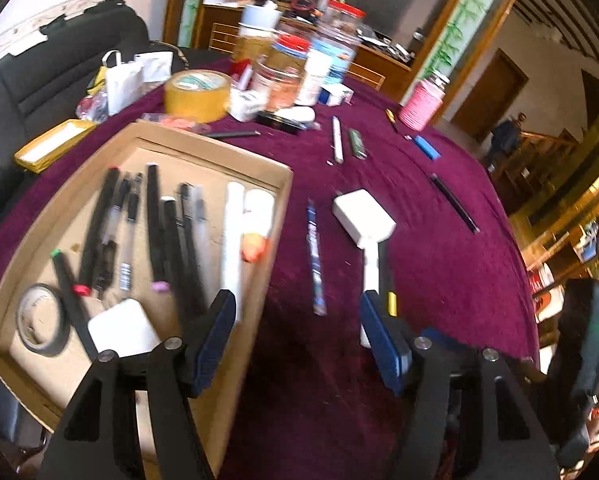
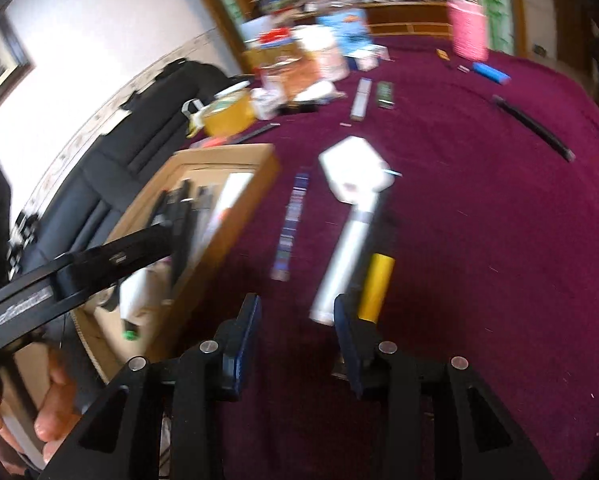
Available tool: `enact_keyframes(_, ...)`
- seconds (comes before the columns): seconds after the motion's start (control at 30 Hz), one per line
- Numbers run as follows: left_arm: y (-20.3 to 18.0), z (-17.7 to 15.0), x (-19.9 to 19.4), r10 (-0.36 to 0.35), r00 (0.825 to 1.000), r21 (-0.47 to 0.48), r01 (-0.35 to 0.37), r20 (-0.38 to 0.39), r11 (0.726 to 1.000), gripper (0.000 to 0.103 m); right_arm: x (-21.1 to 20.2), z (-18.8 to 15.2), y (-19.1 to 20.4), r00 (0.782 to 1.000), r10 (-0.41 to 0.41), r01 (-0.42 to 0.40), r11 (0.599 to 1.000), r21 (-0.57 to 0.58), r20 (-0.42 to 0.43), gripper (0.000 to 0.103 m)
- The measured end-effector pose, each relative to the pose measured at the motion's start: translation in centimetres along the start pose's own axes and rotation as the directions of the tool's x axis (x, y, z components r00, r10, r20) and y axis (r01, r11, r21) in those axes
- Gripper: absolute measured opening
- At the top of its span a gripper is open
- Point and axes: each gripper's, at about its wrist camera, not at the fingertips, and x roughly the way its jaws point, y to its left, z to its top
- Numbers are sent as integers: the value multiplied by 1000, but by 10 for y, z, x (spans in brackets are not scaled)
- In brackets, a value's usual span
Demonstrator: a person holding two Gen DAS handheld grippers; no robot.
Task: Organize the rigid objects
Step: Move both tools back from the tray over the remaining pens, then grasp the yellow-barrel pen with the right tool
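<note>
Left view only: box point(image 1: 275, 216) inside shown, black pens point(image 1: 155, 220), tape ring point(image 1: 43, 320), white block point(image 1: 121, 332). Blue pen point(image 1: 314, 256) on purple cloth point(image 1: 439, 260), writing too blurry to read. Left gripper point(image 1: 297, 304) jaws apart, empty. Right view only: yellow tube point(image 2: 375, 284) clear beside white tube point(image 2: 349, 248). Right gripper point(image 2: 295, 312) jaws apart, empty.

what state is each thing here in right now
left gripper: open, empty
right gripper: open, empty
cardboard box: open, partly filled with pens
blue pen: flat on the cloth beside the box
white brush: flat on the cloth
tape roll: lying flat
</note>
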Motion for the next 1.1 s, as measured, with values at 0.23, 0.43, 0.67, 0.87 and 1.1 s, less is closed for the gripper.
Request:
enact_keyframes(0.23,-16,-9,10,4,999,34,-2,-32,999,64,4,-6,-42,999,-37,38,995,91,-18,33)
enact_keyframes(0.43,-20,-13,15,4,999,42,-2,-48,999,64,19,-5,-39,997,-46,50,996,72,-54,24)
enact_keyframes(0.67,-24,-15,19,5,998,57,-2,-60,998,64,33,2,-32,993,-88,91,995,30,-77,21)
enact_keyframes(0.87,-31,-15,17,57,998,103,-53,-29,993,64,43,11,-30,987,-132,134,991,12,-94,21)
enact_keyframes(1.1,-35,-16,18,63,997,122,-58,-38,991,63,45,5,-18,973,-224,220,972,-88,-48,9)
